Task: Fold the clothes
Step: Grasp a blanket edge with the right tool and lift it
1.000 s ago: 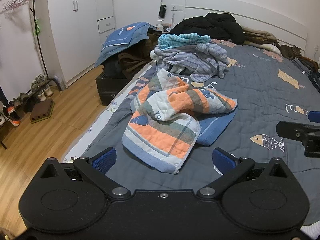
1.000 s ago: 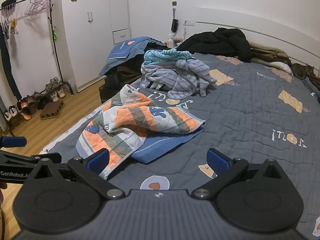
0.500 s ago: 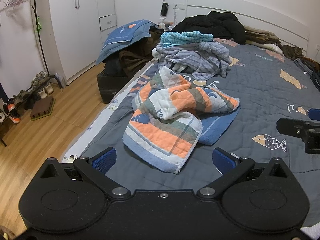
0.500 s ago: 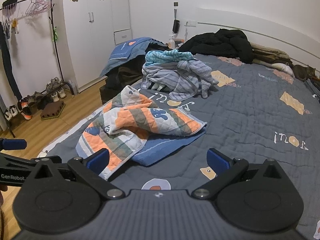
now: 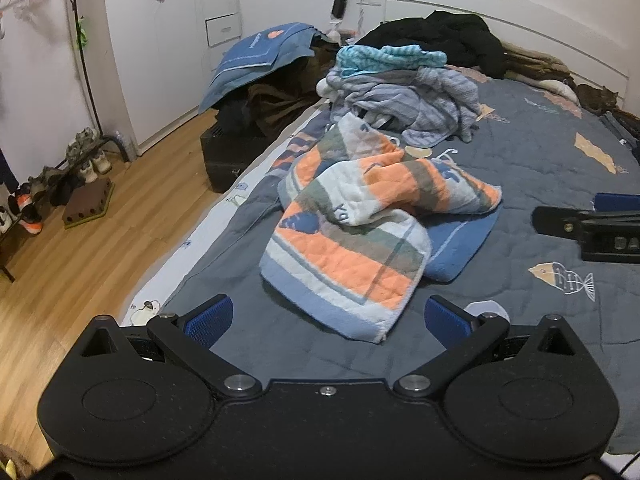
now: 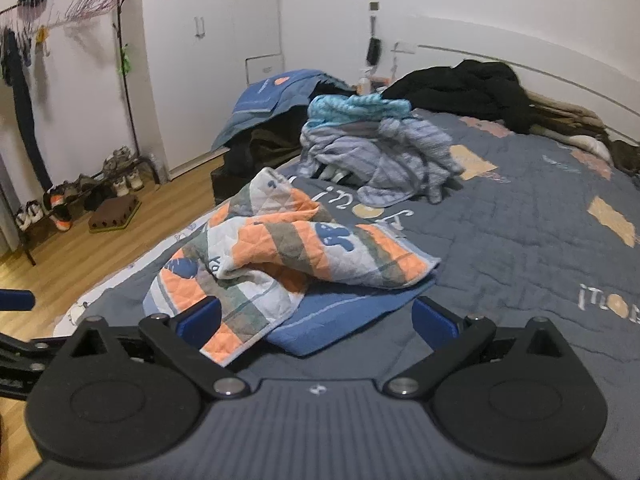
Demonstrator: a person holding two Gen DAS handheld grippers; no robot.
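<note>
1. Striped blanket (image 5: 360, 232), orange, white, green and blue, lies crumpled in a heap on the bed (image 5: 540, 152), close to the bed's left edge
2. It rests partly on a flat blue cloth (image 5: 460, 236) that sticks out from under it on the right
3. Left gripper (image 5: 328, 318) hangs just in front of the blanket's near corner, with its two blue fingers (image 5: 210, 318) spread wide and nothing between them
4. Right gripper (image 6: 316, 316) is wide open too and holds nothing; the blanket's near edge and the blue cloth show between its fingers (image 6: 434, 318), but I cannot tell if they touch
5. Farther up the bed sits a pile of grey and teal clothes (image 5: 404, 96), and behind it a black coat (image 5: 448, 36) by the white headboard (image 5: 520, 28)
6. Off the left edge is a wooden floor (image 5: 80, 248) with shoes (image 5: 52, 188) on a low rack, and white wardrobe doors (image 5: 168, 40)
</note>
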